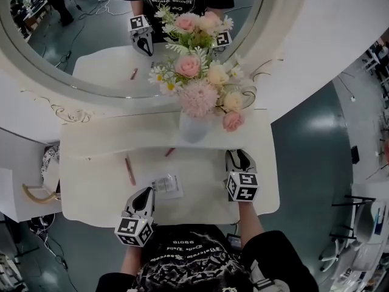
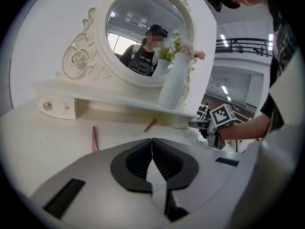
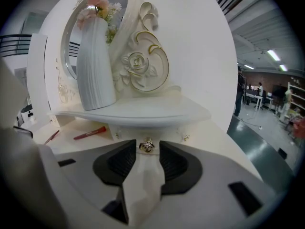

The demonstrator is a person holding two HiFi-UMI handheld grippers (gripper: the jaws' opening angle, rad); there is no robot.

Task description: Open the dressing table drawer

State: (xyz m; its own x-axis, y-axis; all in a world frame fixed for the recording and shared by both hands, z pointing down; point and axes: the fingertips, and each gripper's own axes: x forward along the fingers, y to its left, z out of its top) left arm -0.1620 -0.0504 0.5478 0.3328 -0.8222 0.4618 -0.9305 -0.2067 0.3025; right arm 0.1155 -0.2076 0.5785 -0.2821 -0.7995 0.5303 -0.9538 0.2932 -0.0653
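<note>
The right gripper (image 1: 239,158) has its black ribbed jaws partly apart, the small gold-and-crystal knob (image 3: 147,146) of the white drawer (image 3: 164,135) under the shelf's right end sitting between their tips with a gap on each side. The left gripper (image 2: 152,142) has its jaws together on nothing above the tabletop's front left. The white dressing table (image 1: 200,187) carries a round mirror (image 1: 91,41), a ribbed white vase (image 3: 95,66) of pink flowers and a pink pen (image 1: 129,170), above a grey-green floor (image 1: 310,139).
</note>
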